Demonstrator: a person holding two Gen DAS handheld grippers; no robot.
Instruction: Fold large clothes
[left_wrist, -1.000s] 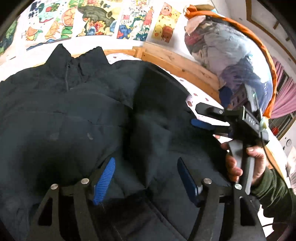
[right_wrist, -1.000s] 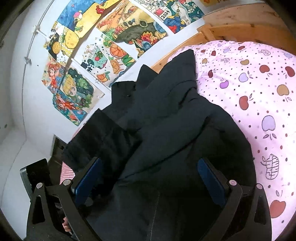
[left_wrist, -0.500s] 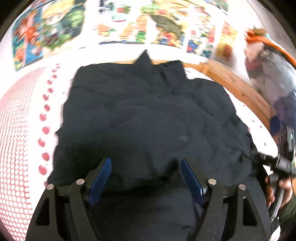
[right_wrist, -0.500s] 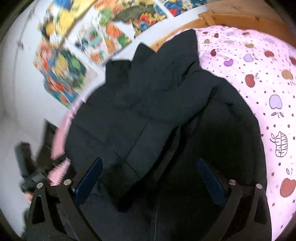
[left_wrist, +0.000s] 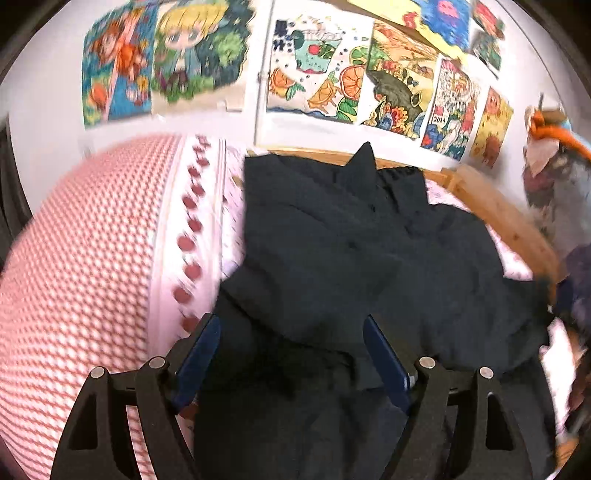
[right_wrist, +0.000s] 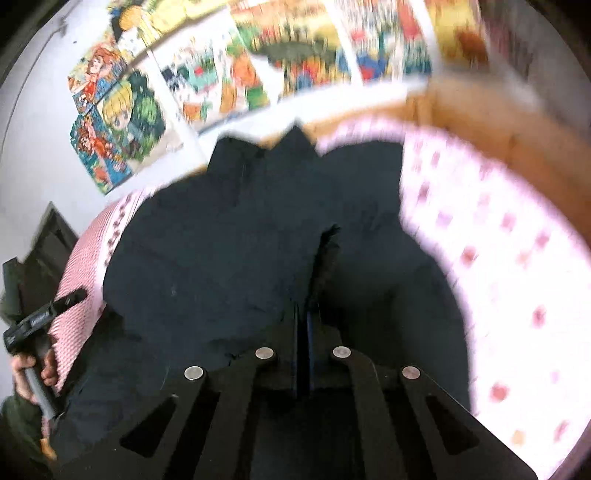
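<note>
Black jacket (right_wrist: 229, 258) pinched in right hand-held gripper (right_wrist: 303, 325), on bed (right_wrist: 498, 258).

The jacket (left_wrist: 369, 258) is plain black. Beneath it, the bedsheet (right_wrist: 498, 236) is pale pink, scattered with red and purple fruit shapes. The quilt (left_wrist: 81, 258) carries a fine red-and-white check, edged by a row of red apples. The left gripper (left_wrist: 291, 354) is black with blue pads (left_wrist: 201, 350). The bed frame (left_wrist: 506, 214) is light wood. Bright multicoloured drawings (left_wrist: 332, 74) cover the white wall.
</note>
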